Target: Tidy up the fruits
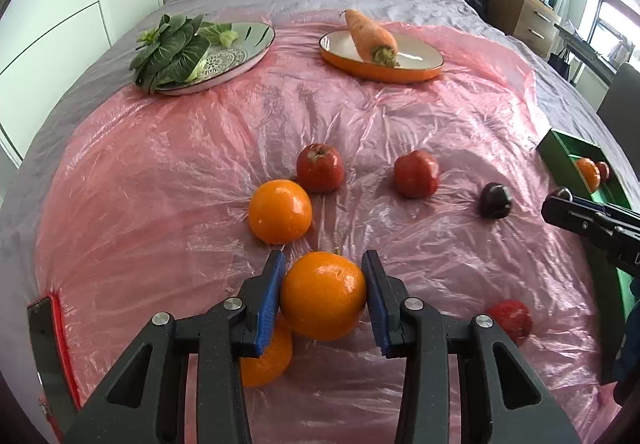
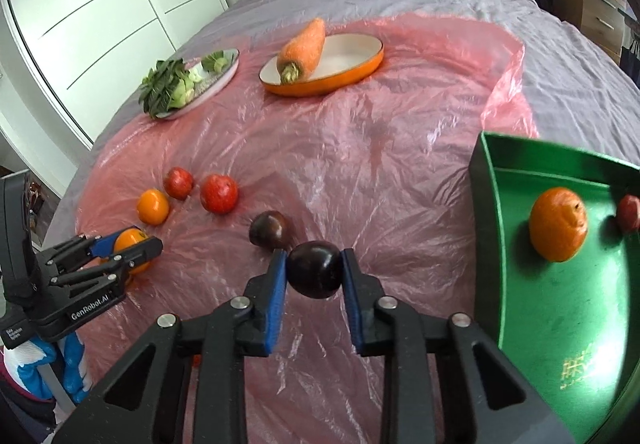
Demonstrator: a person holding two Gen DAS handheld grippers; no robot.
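My left gripper (image 1: 323,294) is shut on an orange (image 1: 323,296) just above the pink plastic sheet; it also shows in the right wrist view (image 2: 128,248). My right gripper (image 2: 314,274) is shut on a dark plum (image 2: 315,274), left of the green tray (image 2: 568,304). The tray holds an orange (image 2: 558,224) and a red fruit (image 2: 629,212). Loose on the sheet lie two more oranges (image 1: 280,211) (image 1: 266,358), red apples (image 1: 320,167) (image 1: 416,173) (image 1: 511,320) and another dark plum (image 1: 495,199).
At the back, a patterned plate (image 1: 240,55) holds leafy greens (image 1: 172,51) and an orange dish (image 1: 384,63) holds a carrot (image 1: 370,37). All rest on a bed with a grey cover. A phone (image 1: 48,356) lies at the left front edge. Wardrobe left, drawers right.
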